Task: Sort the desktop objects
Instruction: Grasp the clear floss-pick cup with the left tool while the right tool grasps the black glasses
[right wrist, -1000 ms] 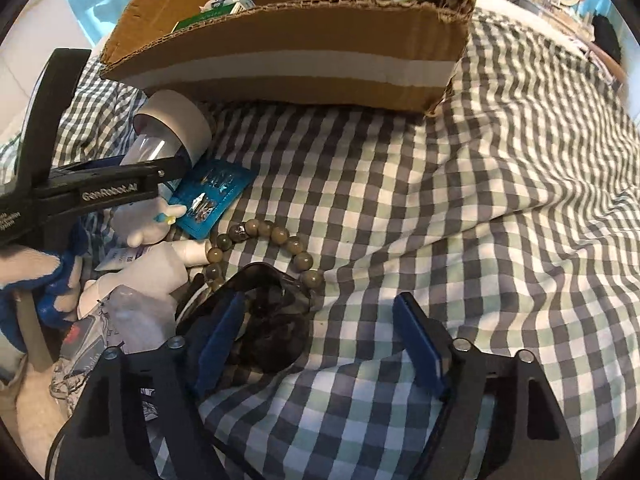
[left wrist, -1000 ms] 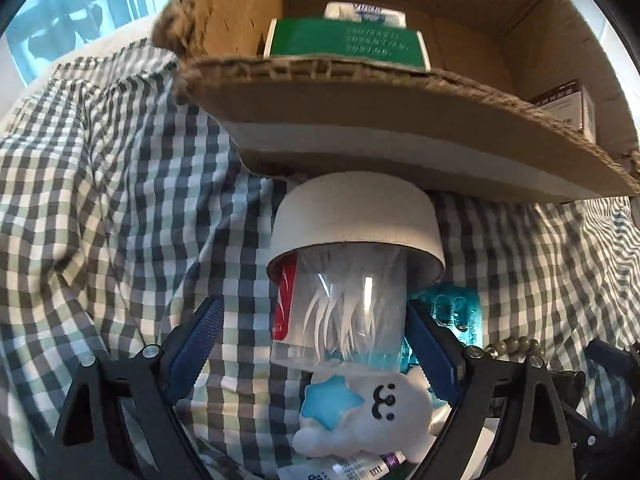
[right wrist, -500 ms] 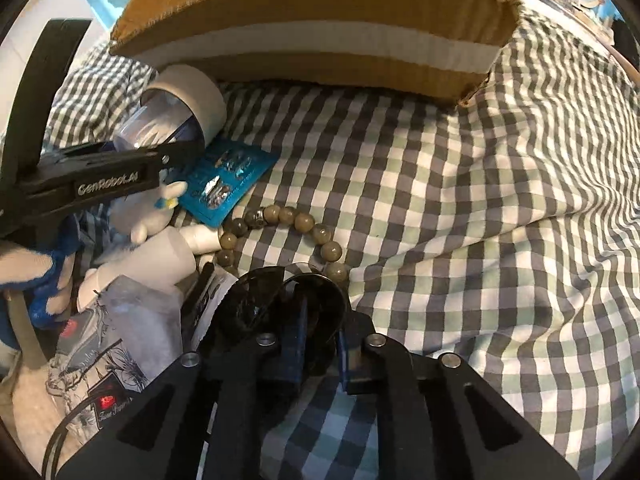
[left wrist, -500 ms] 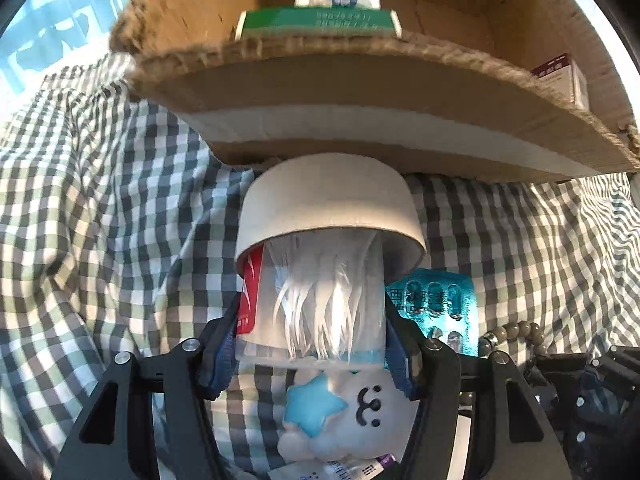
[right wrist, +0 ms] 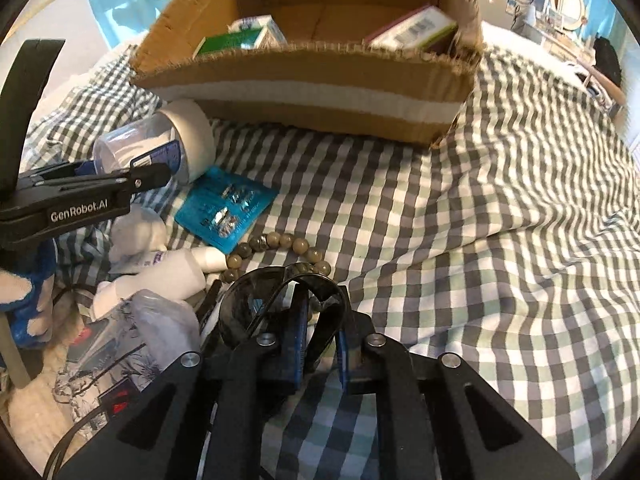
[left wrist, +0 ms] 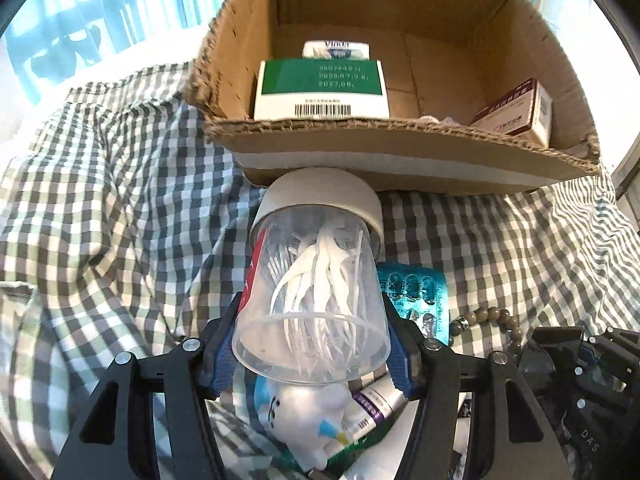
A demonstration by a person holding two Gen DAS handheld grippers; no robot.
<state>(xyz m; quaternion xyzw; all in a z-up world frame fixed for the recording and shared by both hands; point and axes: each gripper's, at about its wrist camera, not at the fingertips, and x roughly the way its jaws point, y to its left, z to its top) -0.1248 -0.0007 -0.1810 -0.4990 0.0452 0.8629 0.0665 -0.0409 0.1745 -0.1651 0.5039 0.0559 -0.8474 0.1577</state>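
The left tool [left wrist: 312, 354] is clamped on the clear jar of floss picks [left wrist: 316, 300], with the blue pads [left wrist: 222, 364] pressed on opposite sides of the wall near the jar's base. The jar is gripped low on its body so that the wide white lid [left wrist: 320, 196] points ahead, toward the cardboard box [left wrist: 400, 148]; in this attitude the lid end can be judged to lead over the near wall of the box when the jar is carried in. The jar is held tilted, with its lid just in front of the box's near wall.

The right tool [right wrist: 320, 354] is closed on the dark sunglasses [right wrist: 256, 300]. A thin part of the frame is pinched between the nearly closed pads, and the lenses hang ahead of the tool. A narrow pinch is needed here because the frame offers only a slim section to hold.

The box stands on the checked cloth [right wrist: 480, 240] and serves as the collecting point. A green and white carton [left wrist: 320, 88] and a pink-edged carton [left wrist: 516, 112] already lie inside it. Between the box and the tools, a teal blister pack [right wrist: 226, 208] and a bead bracelet [right wrist: 280, 246] lie on the cloth, and a white plush toy [left wrist: 304, 412] and a white tube [right wrist: 172, 272] lie nearer the tools, not yet sorted.
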